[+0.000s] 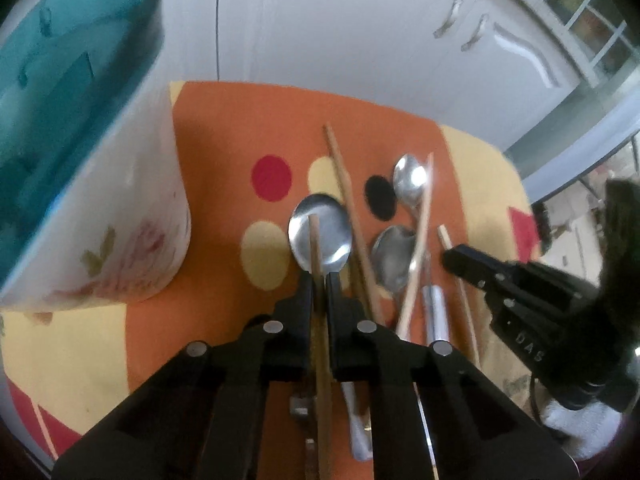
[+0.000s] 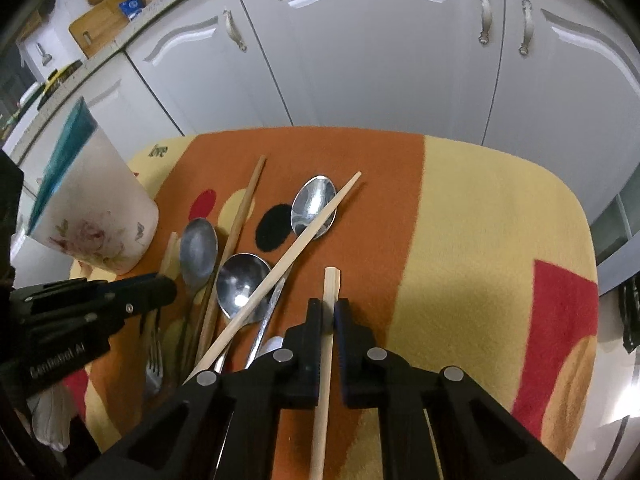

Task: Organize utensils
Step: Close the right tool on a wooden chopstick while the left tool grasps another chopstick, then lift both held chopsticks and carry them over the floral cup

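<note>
White cabinet doors close off the far side, and in front of them an orange and yellow cloth [image 2: 480, 220] covers the worktop.

Nearest, each hand has a chopstick. The left tongs [image 1: 319, 276] are pressed together on a darker chopstick [image 1: 315, 240]; its free end reaches out over the bowl of a spoon [image 1: 320, 236] lying just beyond. The right tongs [image 2: 328, 304] pinch a pale chopstick [image 2: 331, 284], which runs lengthwise between the jaws and points away toward the cabinets.

Between the two tongs lies the loose pile: two more spoons, a fork and two crossed chopsticks, all with their long axes running roughly near to far.

Farther left stands the cup [image 2: 96, 220], white with a teal inside and tilted in both views. It sits just beside the left tongs and well apart from the right, so the left hand looks better placed to drop its chopstick in first; that stick would need tipping upright to enter the mouth.
</note>
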A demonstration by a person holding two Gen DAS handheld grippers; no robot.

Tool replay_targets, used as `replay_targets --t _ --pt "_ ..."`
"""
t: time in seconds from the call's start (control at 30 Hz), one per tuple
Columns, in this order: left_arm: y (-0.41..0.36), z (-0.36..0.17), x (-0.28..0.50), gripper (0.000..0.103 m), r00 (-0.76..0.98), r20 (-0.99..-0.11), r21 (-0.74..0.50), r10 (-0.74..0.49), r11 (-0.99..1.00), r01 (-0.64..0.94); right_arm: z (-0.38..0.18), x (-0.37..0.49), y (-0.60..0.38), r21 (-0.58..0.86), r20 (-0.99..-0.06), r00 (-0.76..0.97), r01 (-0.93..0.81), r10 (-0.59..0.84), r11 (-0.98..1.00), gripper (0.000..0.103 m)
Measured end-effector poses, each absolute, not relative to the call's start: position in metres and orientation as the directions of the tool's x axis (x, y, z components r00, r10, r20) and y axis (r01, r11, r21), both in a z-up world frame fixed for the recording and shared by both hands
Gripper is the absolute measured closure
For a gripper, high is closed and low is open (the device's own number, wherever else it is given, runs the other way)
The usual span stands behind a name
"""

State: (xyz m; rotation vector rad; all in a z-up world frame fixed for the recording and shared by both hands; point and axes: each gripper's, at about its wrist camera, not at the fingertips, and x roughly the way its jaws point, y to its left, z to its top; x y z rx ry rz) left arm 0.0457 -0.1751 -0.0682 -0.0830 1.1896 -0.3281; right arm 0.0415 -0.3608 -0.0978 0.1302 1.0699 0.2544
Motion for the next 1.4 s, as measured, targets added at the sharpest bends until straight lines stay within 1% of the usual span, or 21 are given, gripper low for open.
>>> replay_targets --t 0.23,0.4,0.67,1.1,1.2,1.4 --pt "-0.156 -0.019 0.034 0.099 0.393 -0.825 -0.331 -0.406 0.911 0.247 -0.058 0.014 -0.381 0.305 -0.782 0.53 -0.134 0.328 0.943 0.097" --pt "-0.139 0.015 0.02 0.099 0.431 -0.78 -0.369 -0.454 0.89 0.27 -0.012 -0.009 -0.382 0.357 -0.698 0.603 -0.175 0.387 0.918 0.097" --pt "-0.111 0.074 0.007 0.099 0.51 -0.695 -0.409 -0.508 0.861 0.301 0.049 -0.017 -0.347 0.314 -0.622 0.662 -0.278 0.418 0.908 0.097" --pt "-0.051 0.161 0.012 0.099 0.637 -0.591 -0.404 -0.495 0.865 0.297 0.13 0.005 -0.284 0.26 -0.483 0.739 -0.39 0.469 0.883 0.097" --pt "-0.033 0.181 0.015 0.099 0.668 -0.567 -0.398 -0.482 0.87 0.291 0.14 0.019 -0.266 0.257 -0.458 0.752 -0.398 0.474 0.881 0.097" --pt "-0.005 0.201 0.024 0.099 0.721 -0.544 -0.37 -0.43 0.894 0.254 0.149 0.051 -0.231 0.251 -0.422 0.772 -0.404 0.475 0.88 0.097"
